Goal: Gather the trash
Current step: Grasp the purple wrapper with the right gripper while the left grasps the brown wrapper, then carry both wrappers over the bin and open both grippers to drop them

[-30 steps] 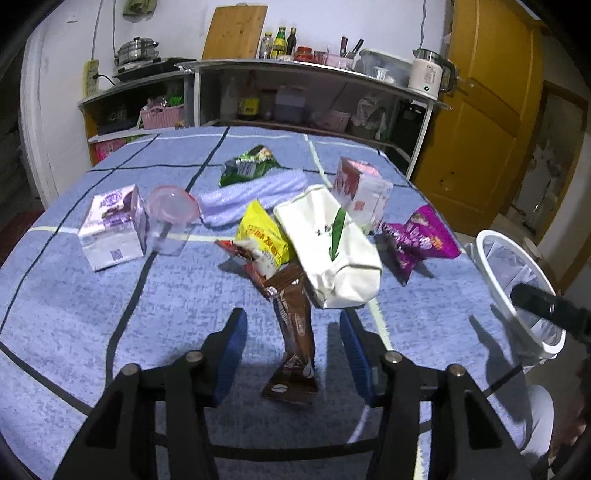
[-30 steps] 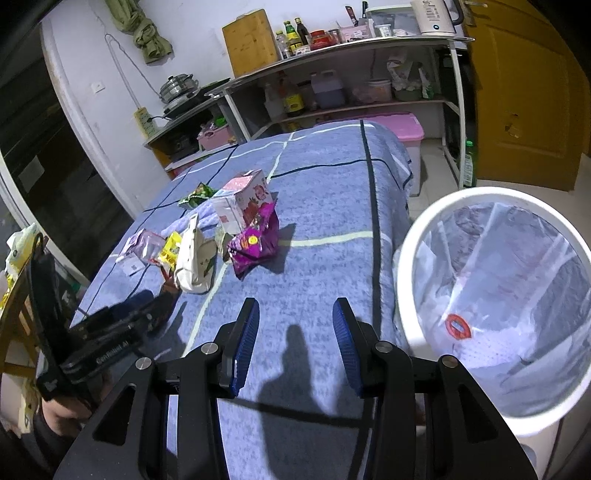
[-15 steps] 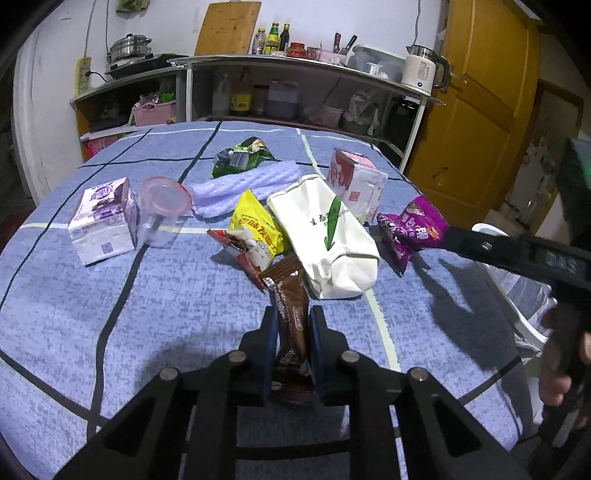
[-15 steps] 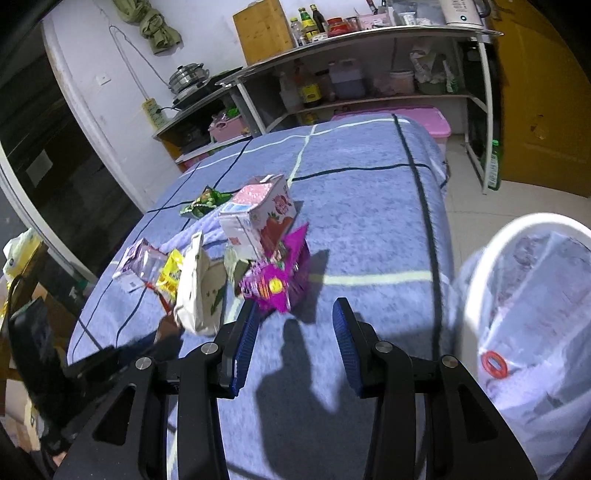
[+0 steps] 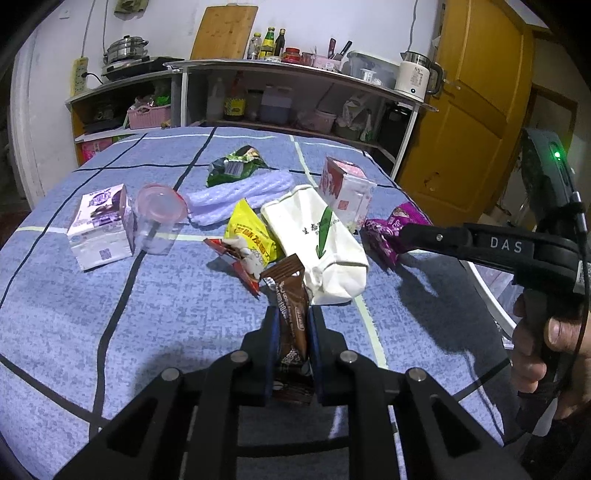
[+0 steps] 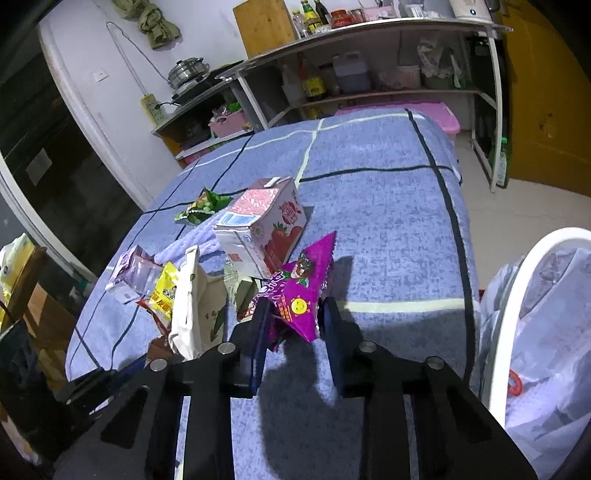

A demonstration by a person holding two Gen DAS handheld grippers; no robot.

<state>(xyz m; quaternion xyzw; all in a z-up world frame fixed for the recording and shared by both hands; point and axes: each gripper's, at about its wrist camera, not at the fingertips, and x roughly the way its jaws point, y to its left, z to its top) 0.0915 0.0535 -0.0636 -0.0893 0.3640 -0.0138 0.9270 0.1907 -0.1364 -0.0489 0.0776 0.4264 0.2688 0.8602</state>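
Left tongs (image 5: 291, 325) angled down, clamping brown wrapper (image 5: 290, 295), right tongs (image 6: 295, 325) closing round purple packet (image 6: 301, 291)

walls white (image 5: 166, 33) | door yellow (image 5: 476, 110) | shelf unit metal (image 5: 295, 70) | floor pale (image 6: 524, 210)

The brown wrapper's (image 5: 291, 325) lower end was hidden between the left gripper's (image 5: 291, 354) pads. The white bin (image 6: 517, 306) at three o'clock was cut off by the frame edge. The print on the white bag (image 5: 317, 240) was too small to read.
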